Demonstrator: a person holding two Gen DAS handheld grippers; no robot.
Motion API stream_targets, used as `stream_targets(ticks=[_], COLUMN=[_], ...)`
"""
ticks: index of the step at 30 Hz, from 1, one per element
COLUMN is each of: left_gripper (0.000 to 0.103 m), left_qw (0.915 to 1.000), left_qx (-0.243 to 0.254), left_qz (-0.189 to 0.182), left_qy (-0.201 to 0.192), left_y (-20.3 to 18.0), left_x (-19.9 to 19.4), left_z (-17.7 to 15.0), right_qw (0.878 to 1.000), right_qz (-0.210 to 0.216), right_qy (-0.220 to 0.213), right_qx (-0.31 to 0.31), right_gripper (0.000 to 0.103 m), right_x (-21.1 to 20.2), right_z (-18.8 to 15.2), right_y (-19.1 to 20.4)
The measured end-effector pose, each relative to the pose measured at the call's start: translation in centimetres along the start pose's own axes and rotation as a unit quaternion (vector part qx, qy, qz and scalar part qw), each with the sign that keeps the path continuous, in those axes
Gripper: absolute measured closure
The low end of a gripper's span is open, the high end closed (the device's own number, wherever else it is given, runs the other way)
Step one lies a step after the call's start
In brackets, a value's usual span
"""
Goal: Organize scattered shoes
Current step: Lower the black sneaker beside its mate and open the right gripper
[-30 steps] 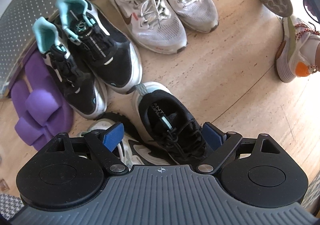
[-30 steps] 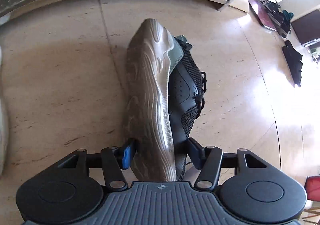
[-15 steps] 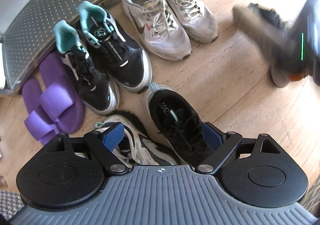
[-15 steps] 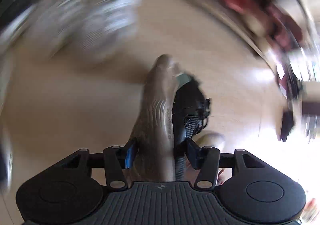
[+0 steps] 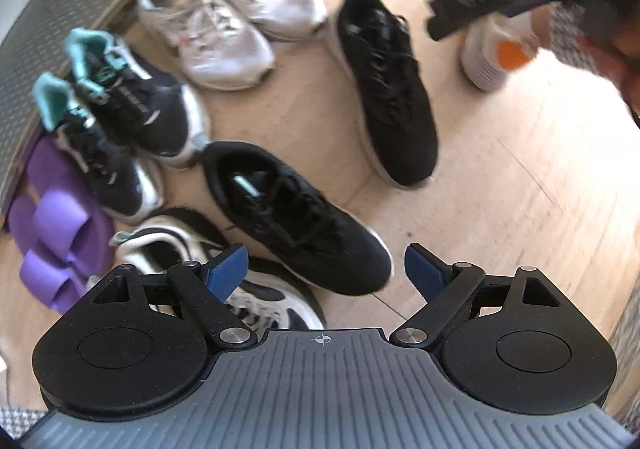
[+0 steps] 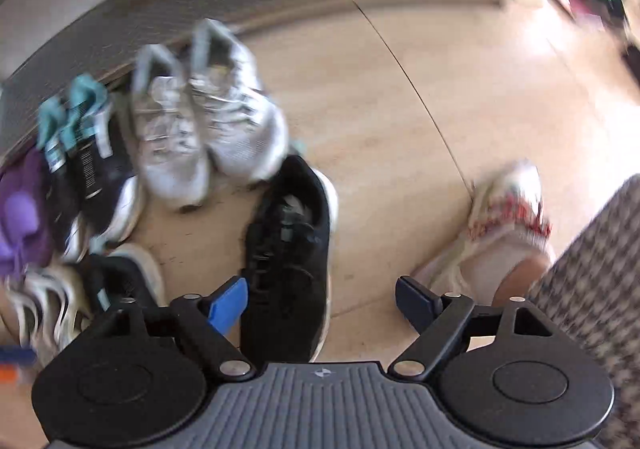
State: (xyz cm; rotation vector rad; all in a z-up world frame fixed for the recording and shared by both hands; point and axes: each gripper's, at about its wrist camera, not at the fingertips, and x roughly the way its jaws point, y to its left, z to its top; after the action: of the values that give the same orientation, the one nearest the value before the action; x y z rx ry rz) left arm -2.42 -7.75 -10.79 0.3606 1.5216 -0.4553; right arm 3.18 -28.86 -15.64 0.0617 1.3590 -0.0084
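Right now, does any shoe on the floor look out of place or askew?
Yes. The two black shoes are not paired: one lies beside the grey pair, the other lies apart, angled, nearer the left gripper. A black-and-white shoe lies crooked in front of the row.

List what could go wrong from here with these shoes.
1. The black sneaker just set down lies apart from its mate, toes splayed, so the pair may stay unmatched.
2. The right gripper is opening right above that sneaker; its fingers could nudge it crooked.
3. The mate sits against the black-and-white sneaker, so the open left gripper might disturb both.
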Motion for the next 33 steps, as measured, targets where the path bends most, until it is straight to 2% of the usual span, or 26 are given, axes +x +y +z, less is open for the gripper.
stream_targets(ticks=[2, 4, 8, 10, 15, 21, 22, 26, 31, 33], left_gripper=[0.013, 0.013, 0.014, 0.014, 0.013, 0.013, 0.013, 0.013, 0.013, 0.013], left_qw=[1.0, 0.9998, 0.9986, 0.9964, 0.9921, 0.9925, 0.993, 0.9935, 0.9916, 0.9909], left_qx=[0.004, -0.01, -0.048, -0.083, -0.124, -0.12, -0.115, -0.109, -0.123, -0.128], left_qz=[0.003, 0.006, 0.007, 0.009, 0.01, 0.002, 0.002, 0.012, 0.032, 0.036], left_qy=[0.007, 0.016, 0.021, 0.017, 0.011, 0.022, 0.025, 0.031, 0.024, 0.019], left_y=[-0.1, 0.9, 3.3, 5.3, 7.9, 8.3, 8.3, 8.3, 9.1, 9.2], left_x=[0.4, 0.9, 1.1, 0.9, 0.5, 0.9, 1.1, 1.4, 0.8, 0.4], left_z=[-0.1, -0.1, -0.1, 0.0, -0.3, -0.8, -0.9, -1.0, -1.1, -1.2], right_qw=[0.999, 0.999, 0.999, 0.999, 0.999, 0.998, 0.997, 0.998, 0.988, 0.983], right_qz=[0.016, 0.024, 0.02, 0.018, 0.018, -0.013, -0.013, -0.006, -0.033, -0.035], right_qy=[0.026, 0.035, 0.023, 0.014, 0.02, 0.062, 0.067, 0.056, 0.101, 0.106], right_qx=[0.021, 0.016, -0.025, -0.041, -0.035, -0.024, -0.022, -0.028, -0.116, -0.145], right_gripper=[0.025, 0.023, 0.015, 0.013, 0.012, 0.012, 0.012, 0.03, 0.032, 0.032], right_x=[1.4, 2.2, 3.4, 4.5, 7.6, 12.3, 12.8, 13.2, 12.0, 11.3], right_z=[-0.5, -1.0, -1.1, -0.4, 1.2, 1.7, 1.6, 0.7, -1.0, -2.2], right_y=[0.0, 0.7, 2.0, 2.4, 2.5, 2.4, 2.3, 2.4, 4.0, 4.6])
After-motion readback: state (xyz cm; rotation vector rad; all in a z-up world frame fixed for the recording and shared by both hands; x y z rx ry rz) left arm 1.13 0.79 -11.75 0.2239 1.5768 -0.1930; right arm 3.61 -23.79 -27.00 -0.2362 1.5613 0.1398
